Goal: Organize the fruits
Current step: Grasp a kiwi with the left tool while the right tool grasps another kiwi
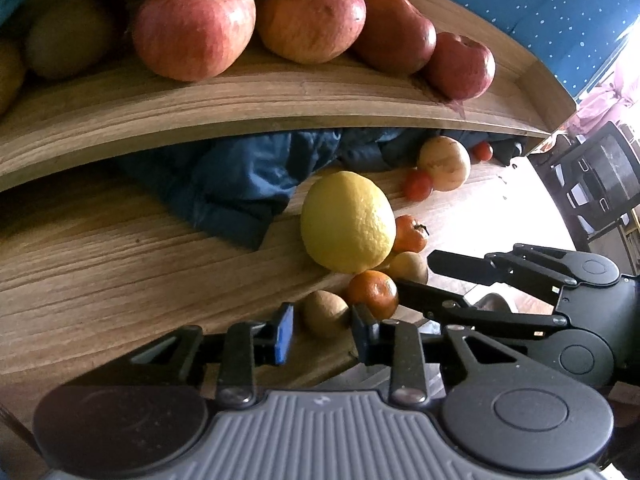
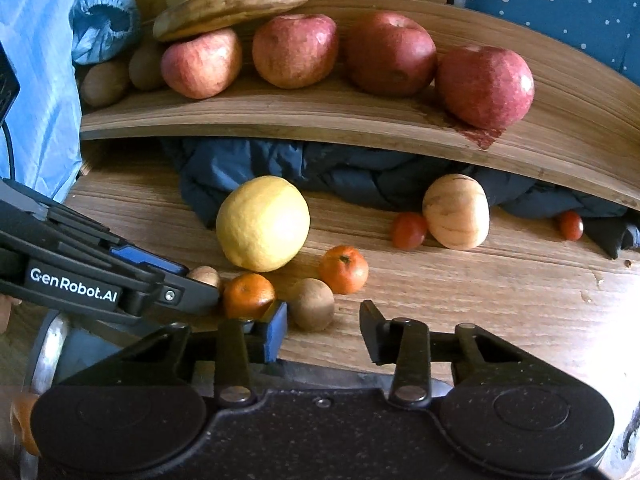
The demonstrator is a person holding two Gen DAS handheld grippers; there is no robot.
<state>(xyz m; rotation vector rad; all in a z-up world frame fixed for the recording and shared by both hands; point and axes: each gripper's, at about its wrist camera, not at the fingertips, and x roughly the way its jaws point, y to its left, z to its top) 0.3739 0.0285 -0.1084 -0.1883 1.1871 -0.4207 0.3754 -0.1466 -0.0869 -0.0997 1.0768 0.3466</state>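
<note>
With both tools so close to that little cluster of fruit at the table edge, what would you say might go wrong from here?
1. The brown kiwi and the mandarin lie near the table's front edge; a nudge might roll them off.
2. The left tool and right tool, both open, converge on one cluster and may collide.
3. The lemon rests just behind and could roll if bumped.

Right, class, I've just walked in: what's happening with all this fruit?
A person holding two grippers is sorting fruit. Four apples and some bananas sit on the shelf. On the table below lie a lemon, tangerines, small brown fruits and cherry tomatoes. The left gripper is open around a brown fruit; the right gripper is open just in front of another, gripping nothing.
</note>
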